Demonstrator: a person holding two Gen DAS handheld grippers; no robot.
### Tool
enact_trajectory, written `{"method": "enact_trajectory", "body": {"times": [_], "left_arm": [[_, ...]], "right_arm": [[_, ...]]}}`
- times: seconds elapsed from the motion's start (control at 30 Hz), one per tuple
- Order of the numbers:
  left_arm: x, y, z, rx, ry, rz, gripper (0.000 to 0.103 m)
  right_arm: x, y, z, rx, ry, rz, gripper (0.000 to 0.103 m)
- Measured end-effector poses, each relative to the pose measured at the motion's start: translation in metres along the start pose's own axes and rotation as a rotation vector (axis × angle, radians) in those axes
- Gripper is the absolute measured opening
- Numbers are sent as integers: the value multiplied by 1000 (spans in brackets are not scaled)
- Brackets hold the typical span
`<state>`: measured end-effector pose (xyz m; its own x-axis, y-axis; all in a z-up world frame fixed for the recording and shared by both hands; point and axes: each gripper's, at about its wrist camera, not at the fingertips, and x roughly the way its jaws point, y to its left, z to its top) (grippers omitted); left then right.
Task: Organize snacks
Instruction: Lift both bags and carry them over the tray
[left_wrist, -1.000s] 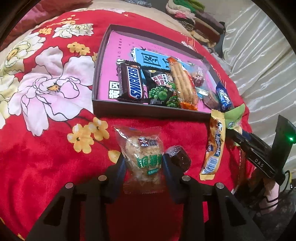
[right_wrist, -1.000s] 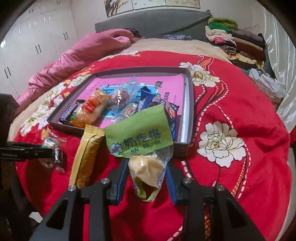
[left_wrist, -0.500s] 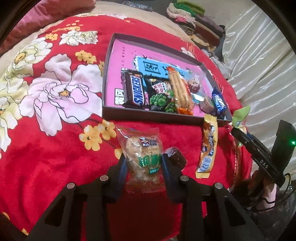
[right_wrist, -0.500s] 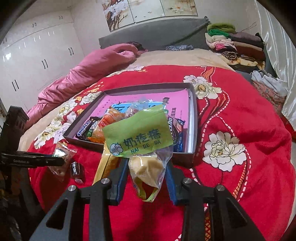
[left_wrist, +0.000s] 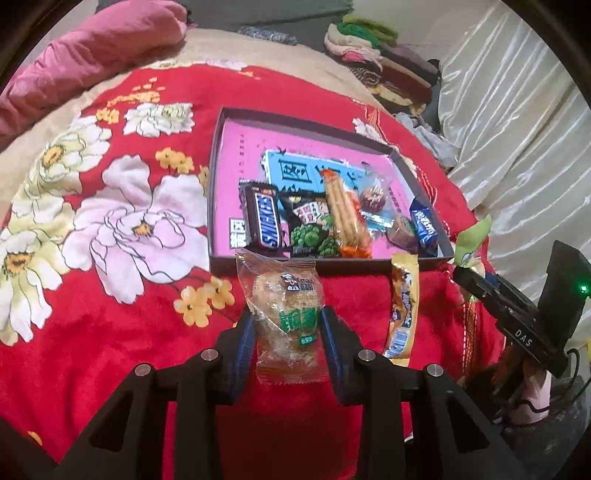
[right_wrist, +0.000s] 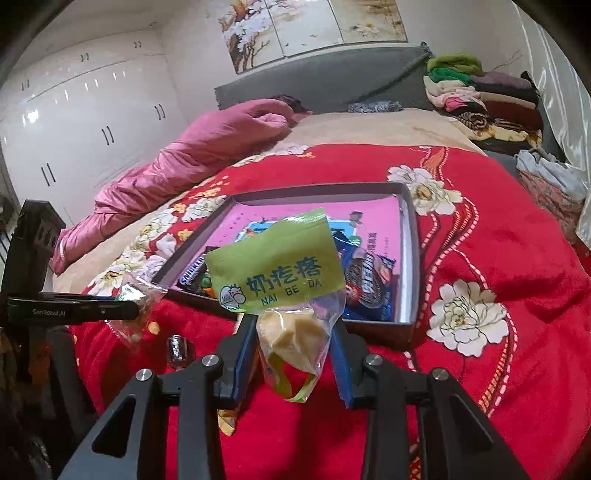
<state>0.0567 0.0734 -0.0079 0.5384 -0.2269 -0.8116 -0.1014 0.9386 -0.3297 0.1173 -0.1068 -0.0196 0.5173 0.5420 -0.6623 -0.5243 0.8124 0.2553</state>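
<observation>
The left gripper (left_wrist: 287, 325) clamps a clear cake packet (left_wrist: 286, 314) between its blue pads. The packet holds a pale, crumbly brown cake and bears a green label low on its front; its crimped top edge stands up in front of the near wall of the tray (left_wrist: 218, 192), and its bottom seam hangs below the fingers. It is off the red blanket (left_wrist: 92, 332).

The right gripper (right_wrist: 293, 334) grips a milk-curd bag (right_wrist: 284, 291) by its clear lower part, where cream-coloured lumps show. The bag's green header, printed "NAI GE DA" with a small cow mark, fans out above the fingers and covers part of the tray behind it. This bag is also held up, in front of the tray's near wall.

The tray is a dark, shallow box with a pink printed floor, lying on the flowered blanket. Inside, along its near side, lie a Snickers bar (left_wrist: 263, 221), a black pea packet (left_wrist: 308, 229), an orange stick packet (left_wrist: 345, 214), a round brown sweet in clear wrap (left_wrist: 373, 197), a brown-wrapped sweet (left_wrist: 402, 230) and a blue biscuit packet (left_wrist: 424, 226).

On the blanket just in front of the tray lies a long yellow bar (left_wrist: 402, 314). A small dark wrapped candy (right_wrist: 180, 349) lies near it, seen from the right wrist.
</observation>
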Motion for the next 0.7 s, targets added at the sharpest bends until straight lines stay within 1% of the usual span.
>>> {"method": "enact_trajectory", "body": {"times": [0.17,0.27,0.53,0.7], "left_arm": [[-6,-3,1,3,-17,-3,35],[-9,-5,3,6,-29,-2,35],[-15,-8,9,14,-56,11,34],[-15,-8,12,8,-62,12,34]], "right_arm": [[-1,6,0,-18,-12,16,38],[-2,9,1,-8,-26,48,38],[-1,20,4,-43,-49,59,38],[-2,19,6,-38,-61,65,38]]}}
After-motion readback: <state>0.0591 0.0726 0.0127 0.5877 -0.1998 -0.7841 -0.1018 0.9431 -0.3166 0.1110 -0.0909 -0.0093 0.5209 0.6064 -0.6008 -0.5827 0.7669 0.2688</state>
